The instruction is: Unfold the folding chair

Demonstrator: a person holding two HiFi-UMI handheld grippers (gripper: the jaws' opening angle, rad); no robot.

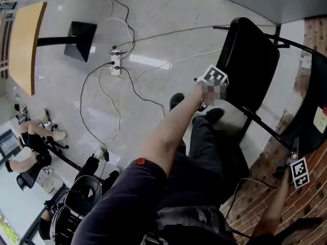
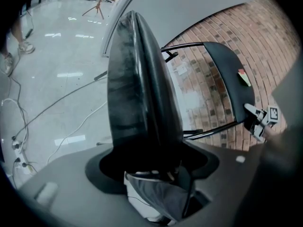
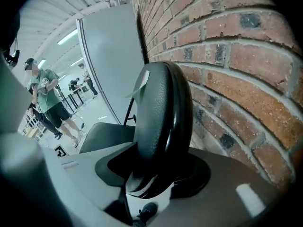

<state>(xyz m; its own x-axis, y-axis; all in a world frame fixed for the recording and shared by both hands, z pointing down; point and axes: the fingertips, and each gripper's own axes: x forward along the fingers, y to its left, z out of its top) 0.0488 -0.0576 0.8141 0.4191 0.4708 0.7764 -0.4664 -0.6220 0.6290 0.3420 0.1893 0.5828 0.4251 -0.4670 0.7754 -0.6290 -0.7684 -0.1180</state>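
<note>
Glossy grey floor [image 1: 153, 40] runs up to a brick wall [image 3: 246, 70], and the folding chair [image 1: 265, 121] stands just beside that wall, only partly opened. Its backrest [image 1: 312, 111] is the part nearest the wall. The seat [image 1: 250, 60] sits farther from the wall, toward the open floor.

The left gripper [image 1: 220, 88] is clamped over the seat's edge and the right gripper [image 1: 295, 160] is clenched on the backrest's rim (each gripper view shows a padded panel wedged deep between the jaws).

Several things could go wrong as the seat swings down:
- The smooth padding may slide out of the left jaws.
- The chair's feet may skate on the polished floor away from the wall.
- The backrest may knock the bricks if it is pushed back.
- The person's shoe [image 1: 212, 115], close to the frame, could be caught.
- Cables [image 1: 102, 101] lie well away from the wall and look harmless.

The seat stands nearly upright, its long axis rising from the floor, one broad face turned away from the wall. Seat and backrest splay apart in a narrow V.
</note>
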